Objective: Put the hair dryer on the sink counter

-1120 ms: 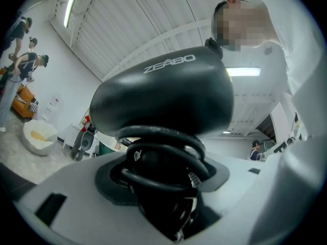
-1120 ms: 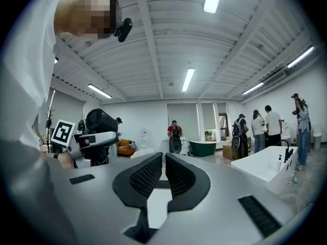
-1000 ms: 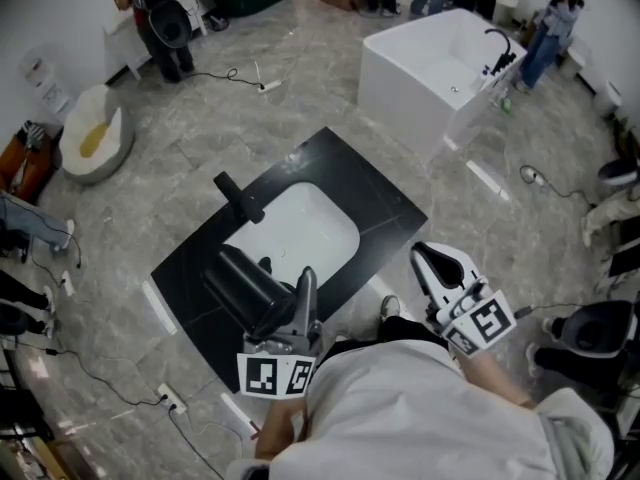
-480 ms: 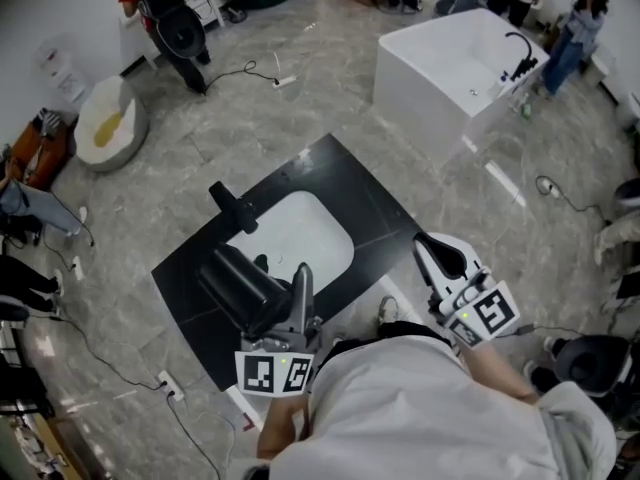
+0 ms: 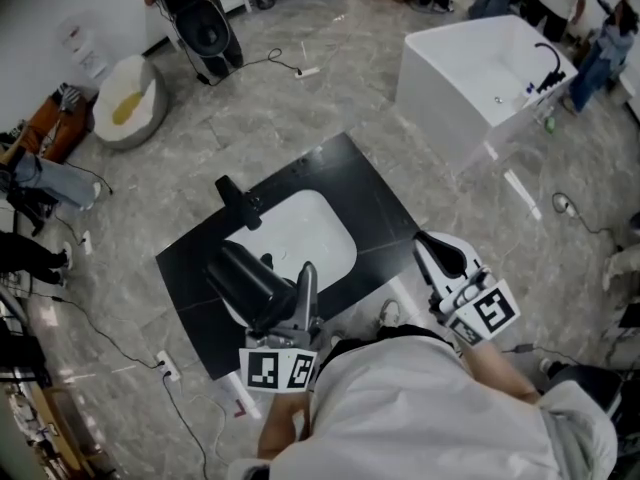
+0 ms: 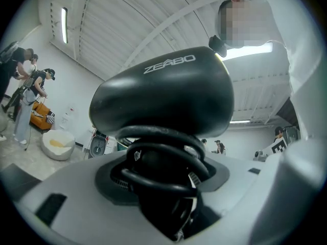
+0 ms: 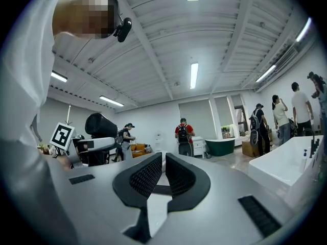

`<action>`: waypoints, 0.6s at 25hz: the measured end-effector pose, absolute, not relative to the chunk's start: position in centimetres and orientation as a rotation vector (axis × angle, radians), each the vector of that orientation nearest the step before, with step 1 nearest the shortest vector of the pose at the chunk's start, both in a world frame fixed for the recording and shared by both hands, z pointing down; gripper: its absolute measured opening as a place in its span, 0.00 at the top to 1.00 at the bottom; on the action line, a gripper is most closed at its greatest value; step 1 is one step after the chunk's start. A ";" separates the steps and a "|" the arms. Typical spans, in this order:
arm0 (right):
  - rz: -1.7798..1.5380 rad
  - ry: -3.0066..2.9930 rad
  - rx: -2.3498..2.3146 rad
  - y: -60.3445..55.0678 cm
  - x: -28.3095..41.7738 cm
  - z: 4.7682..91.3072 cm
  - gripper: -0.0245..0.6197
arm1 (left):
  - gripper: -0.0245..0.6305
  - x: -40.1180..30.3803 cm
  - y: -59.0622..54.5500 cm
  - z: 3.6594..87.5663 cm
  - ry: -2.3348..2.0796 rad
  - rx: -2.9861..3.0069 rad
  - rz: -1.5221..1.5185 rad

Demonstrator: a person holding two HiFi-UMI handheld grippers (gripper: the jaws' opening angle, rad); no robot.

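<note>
A black hair dryer [image 5: 245, 280] with its cord coiled round the handle is held in my left gripper [image 5: 292, 300], above the near left part of the black sink counter [image 5: 372, 203]. In the left gripper view the dryer [image 6: 163, 98] fills the frame, with the left gripper [image 6: 163, 193] shut on its handle. The counter holds a white basin [image 5: 300, 230] and a black faucet [image 5: 238, 201]. My right gripper [image 5: 441, 254] hovers beyond the counter's near right edge. In the right gripper view the right gripper [image 7: 163, 175] is shut, with nothing between its pads.
A white bathtub [image 5: 480, 63] with a black tap stands at the back right. A black scooter [image 5: 200, 13] and a round cream tub [image 5: 125, 108] are at the back left. Cables and a power strip [image 5: 167, 371] lie on the marble floor. People stand round the room's edges.
The head view has shifted: the counter, bathtub and scooter sit further right. Both grippers moved along with the person. The hair dryer stays in the left jaws.
</note>
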State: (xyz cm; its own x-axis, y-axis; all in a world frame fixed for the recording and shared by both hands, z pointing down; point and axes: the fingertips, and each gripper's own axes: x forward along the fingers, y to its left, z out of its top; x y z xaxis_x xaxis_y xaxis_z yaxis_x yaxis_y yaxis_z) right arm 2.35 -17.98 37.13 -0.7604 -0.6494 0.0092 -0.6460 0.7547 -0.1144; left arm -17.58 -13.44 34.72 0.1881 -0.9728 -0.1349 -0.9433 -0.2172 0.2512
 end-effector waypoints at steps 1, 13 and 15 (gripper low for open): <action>-0.178 2.914 -1.073 -18.1 2.5 37.2 0.89 | 0.54 -17.4 -13.5 34.9 -1.889 2.326 -0.397; -0.199 2.909 -1.070 -19.6 4.9 37.9 0.89 | 0.54 -15.4 -15.6 38.7 -1.891 2.253 -0.290; -0.203 2.909 -1.073 -19.8 5.5 38.1 0.89 | 0.54 -15.0 -16.0 39.6 -1.896 2.247 -0.269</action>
